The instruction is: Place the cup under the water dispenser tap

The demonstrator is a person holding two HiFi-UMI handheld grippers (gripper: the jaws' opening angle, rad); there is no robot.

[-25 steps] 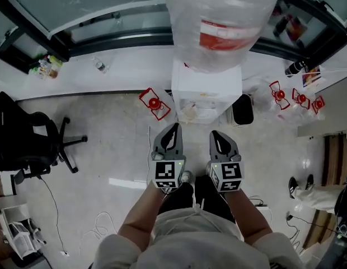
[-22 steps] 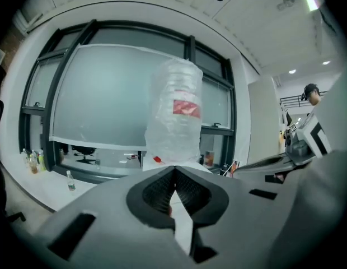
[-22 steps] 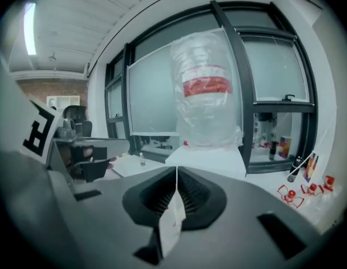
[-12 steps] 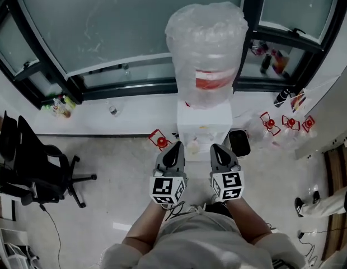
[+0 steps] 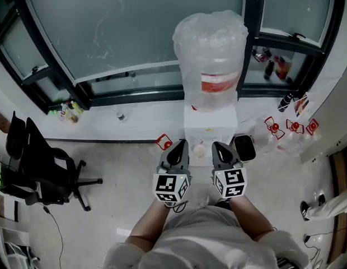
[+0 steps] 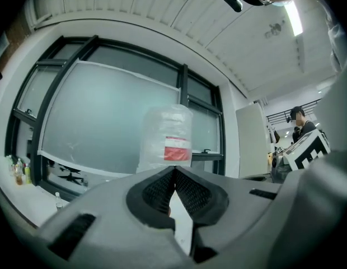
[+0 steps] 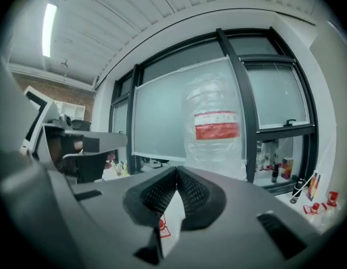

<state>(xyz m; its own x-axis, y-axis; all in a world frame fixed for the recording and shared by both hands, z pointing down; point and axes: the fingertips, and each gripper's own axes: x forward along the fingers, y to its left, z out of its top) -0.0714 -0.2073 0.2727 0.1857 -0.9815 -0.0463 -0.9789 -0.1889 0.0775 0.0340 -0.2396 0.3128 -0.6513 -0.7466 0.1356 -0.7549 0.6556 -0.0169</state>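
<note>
The white water dispenser (image 5: 210, 129) stands by the window, topped by a large clear bottle (image 5: 210, 58) with a red label. A small pale round thing (image 5: 199, 149), perhaps the cup, sits at the dispenser's front. My left gripper (image 5: 180, 144) and right gripper (image 5: 219, 145) are side by side just short of it, both pointing level at the dispenser. In the left gripper view my left gripper (image 6: 174, 170) has its jaws closed tip to tip, with the bottle (image 6: 167, 142) behind them. In the right gripper view my right gripper (image 7: 177, 170) is likewise shut and holds nothing.
A black office chair (image 5: 42, 167) stands at the left. A black bin (image 5: 244, 148) sits right of the dispenser, with red-topped items (image 5: 291, 126) beyond it and one (image 5: 164, 142) at its left. Small bottles (image 5: 67, 112) line the window ledge. A person (image 6: 299, 122) stands far right.
Both grippers have risen together while staying shut. The head view now takes in the whole bottle and window, with the dispenser smaller and higher in frame.
</note>
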